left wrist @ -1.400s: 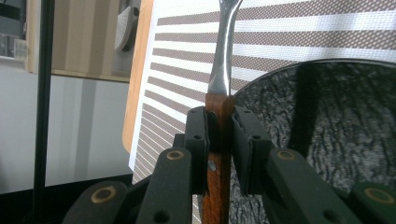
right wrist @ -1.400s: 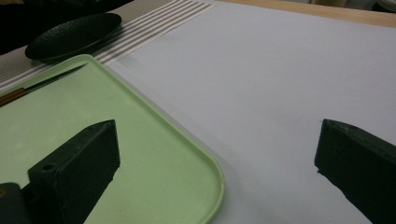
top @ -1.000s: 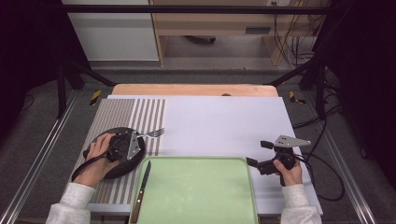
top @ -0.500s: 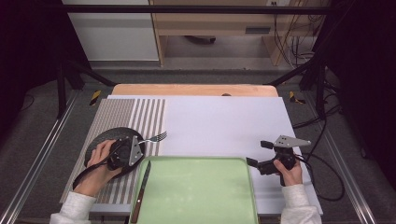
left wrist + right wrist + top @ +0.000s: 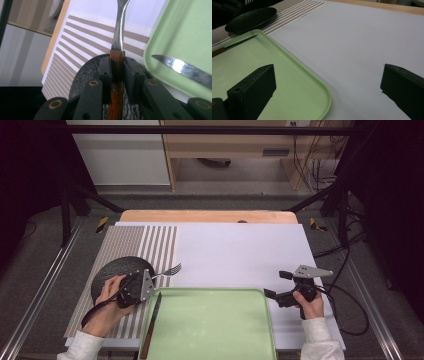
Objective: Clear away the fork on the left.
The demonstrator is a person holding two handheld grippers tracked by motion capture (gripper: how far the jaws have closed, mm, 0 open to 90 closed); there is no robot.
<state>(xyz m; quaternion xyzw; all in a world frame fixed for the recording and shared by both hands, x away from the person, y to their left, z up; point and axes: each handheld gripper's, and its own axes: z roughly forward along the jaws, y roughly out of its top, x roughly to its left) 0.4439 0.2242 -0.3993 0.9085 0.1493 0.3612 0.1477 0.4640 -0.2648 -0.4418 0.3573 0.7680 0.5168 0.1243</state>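
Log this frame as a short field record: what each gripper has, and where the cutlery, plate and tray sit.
left gripper: shut on the fork by its wooden handle, above the black plate
right gripper: open, holding nothing, over the white sheet beside the tray's right edge
green tray: at the near edge of the table
knife: lies along the tray's left side
striped mat: under the plate

The round black textured plate [image 5: 112,270] lies left of the pale green plastic tray [image 5: 210,330]; the serrated steel knife [image 5: 151,322] rests on the tray's left rim.
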